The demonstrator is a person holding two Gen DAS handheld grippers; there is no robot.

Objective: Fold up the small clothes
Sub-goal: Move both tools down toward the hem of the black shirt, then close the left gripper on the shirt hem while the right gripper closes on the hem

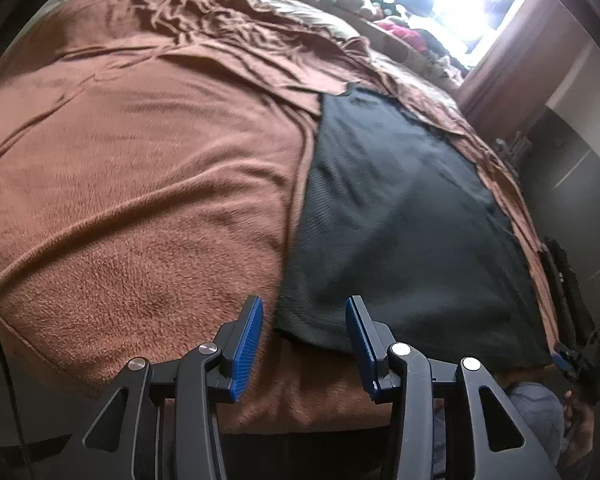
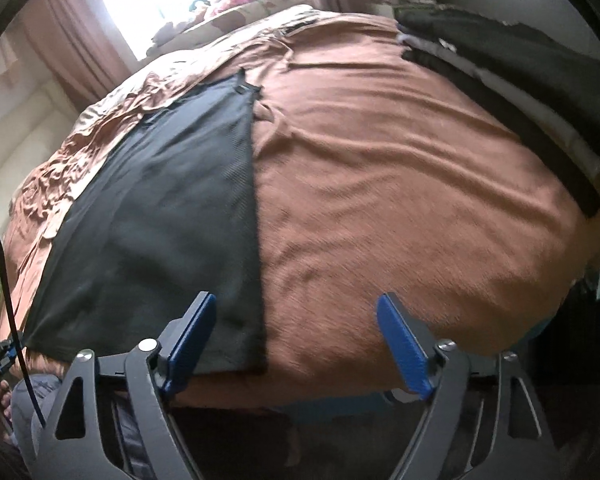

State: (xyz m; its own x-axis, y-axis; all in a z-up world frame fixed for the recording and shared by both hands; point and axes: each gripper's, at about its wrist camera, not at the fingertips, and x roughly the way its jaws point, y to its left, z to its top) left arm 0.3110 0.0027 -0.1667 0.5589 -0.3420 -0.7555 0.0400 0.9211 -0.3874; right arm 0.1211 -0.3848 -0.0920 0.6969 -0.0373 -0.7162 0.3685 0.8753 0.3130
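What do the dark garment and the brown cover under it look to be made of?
The dark garment looks like a thin ribbed or mesh knit, matte dark grey: fine parallel lines show along its edge, and it lies flat. The brown cover looks like fleece or plush, with a fuzzy, napped surface and soft rounded folds. Blur leaves the exact fibre open.
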